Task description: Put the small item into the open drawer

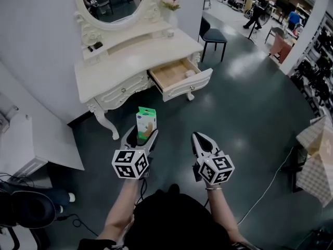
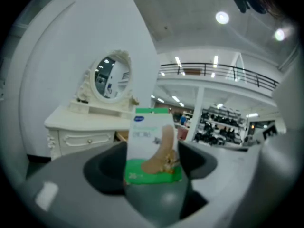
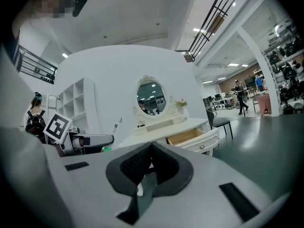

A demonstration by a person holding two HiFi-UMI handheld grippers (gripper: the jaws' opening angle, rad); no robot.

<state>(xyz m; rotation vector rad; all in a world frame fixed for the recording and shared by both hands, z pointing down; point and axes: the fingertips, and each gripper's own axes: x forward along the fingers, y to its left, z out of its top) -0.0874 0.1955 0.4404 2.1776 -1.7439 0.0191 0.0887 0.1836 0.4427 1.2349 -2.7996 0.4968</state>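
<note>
Left gripper [image 1: 140, 138] clamps the small carton [image 1: 146, 121] upright, low on its 2 narrow sides, well short of the open drawer [image 1: 179, 77]. Right gripper [image 1: 202, 139], equally short of the drawer, is pinched together and empty. Carton looks light and crushable, so squeeze gently.

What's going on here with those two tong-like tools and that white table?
A person stands on the dark floor, a few steps back from a white dressing table, with a gripper in each hand. The left gripper is clamped on a small green-and-white box, held upright. The right gripper is shut with nothing in it. The table's drawer is pulled open, and the box has not yet gone in.
</note>
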